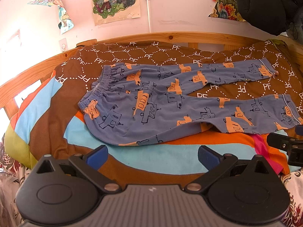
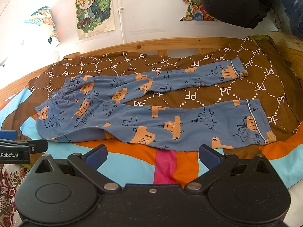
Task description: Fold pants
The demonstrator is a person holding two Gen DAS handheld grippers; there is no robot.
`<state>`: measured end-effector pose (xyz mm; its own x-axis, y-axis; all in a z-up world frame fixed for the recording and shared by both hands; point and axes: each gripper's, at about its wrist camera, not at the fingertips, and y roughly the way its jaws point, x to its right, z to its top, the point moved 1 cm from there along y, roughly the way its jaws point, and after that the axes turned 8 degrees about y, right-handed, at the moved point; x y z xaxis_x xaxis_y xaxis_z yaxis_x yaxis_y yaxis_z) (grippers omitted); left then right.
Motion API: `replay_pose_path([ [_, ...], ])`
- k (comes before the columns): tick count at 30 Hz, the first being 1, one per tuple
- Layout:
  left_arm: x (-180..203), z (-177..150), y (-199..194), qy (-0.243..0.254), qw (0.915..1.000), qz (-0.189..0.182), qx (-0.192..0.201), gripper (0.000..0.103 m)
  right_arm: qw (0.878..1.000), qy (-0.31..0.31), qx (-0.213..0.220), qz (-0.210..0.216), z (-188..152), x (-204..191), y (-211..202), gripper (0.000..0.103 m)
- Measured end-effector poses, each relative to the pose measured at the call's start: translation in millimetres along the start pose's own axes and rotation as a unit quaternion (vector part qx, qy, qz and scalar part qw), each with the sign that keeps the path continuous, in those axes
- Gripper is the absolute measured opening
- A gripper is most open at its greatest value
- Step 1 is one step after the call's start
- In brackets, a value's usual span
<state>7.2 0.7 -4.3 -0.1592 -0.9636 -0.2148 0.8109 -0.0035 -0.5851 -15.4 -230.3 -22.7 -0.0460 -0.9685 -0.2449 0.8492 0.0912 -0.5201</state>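
Observation:
Blue pants with orange and dark prints lie spread flat on the bed, waistband to the left, both legs running right and apart. They also show in the right wrist view. My left gripper is open and empty, just short of the near edge below the seat. My right gripper is open and empty, just short of the near leg's lower edge. The right gripper shows at the edge of the left wrist view, and the left gripper at the edge of the right wrist view.
A brown bedspread with white "PF" marks and a striped blanket cover the bed. A wooden bed rail runs along the far side by the wall. A dark garment hangs at the top right.

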Motion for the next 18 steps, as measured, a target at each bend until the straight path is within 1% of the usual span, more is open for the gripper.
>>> replay_pose_path([
  [8, -0.4, -0.7, 0.0, -0.001, 1.0000, -0.001, -0.002, 0.103, 1.000, -0.002, -0.002, -0.001, 2.6, -1.2, -1.0, 0.102],
  [10, -0.5, -1.0, -0.3, -0.001, 1.0000, -0.001, -0.002, 0.103, 1.000, -0.004, -0.004, -0.002, -8.8, 1.0, 4.5, 0.102],
  [12, -0.7, -1.0, -0.2, -0.001, 1.0000, -0.001, -0.002, 0.103, 1.000, -0.006, -0.005, -0.002, -11.6, 1.9, 4.2, 0.102],
  [14, -0.7, -0.8, 0.0, -0.001, 1.0000, -0.001, -0.002, 0.103, 1.000, -0.005, -0.004, -0.001, -3.8, -1.5, 1.2, 0.102],
  [18, -2.6, -5.7, 0.9, -0.001, 1.0000, 0.001, -0.001, 0.103, 1.000, -0.009, -0.003, 0.001, -2.2, -3.0, 1.3, 0.102],
])
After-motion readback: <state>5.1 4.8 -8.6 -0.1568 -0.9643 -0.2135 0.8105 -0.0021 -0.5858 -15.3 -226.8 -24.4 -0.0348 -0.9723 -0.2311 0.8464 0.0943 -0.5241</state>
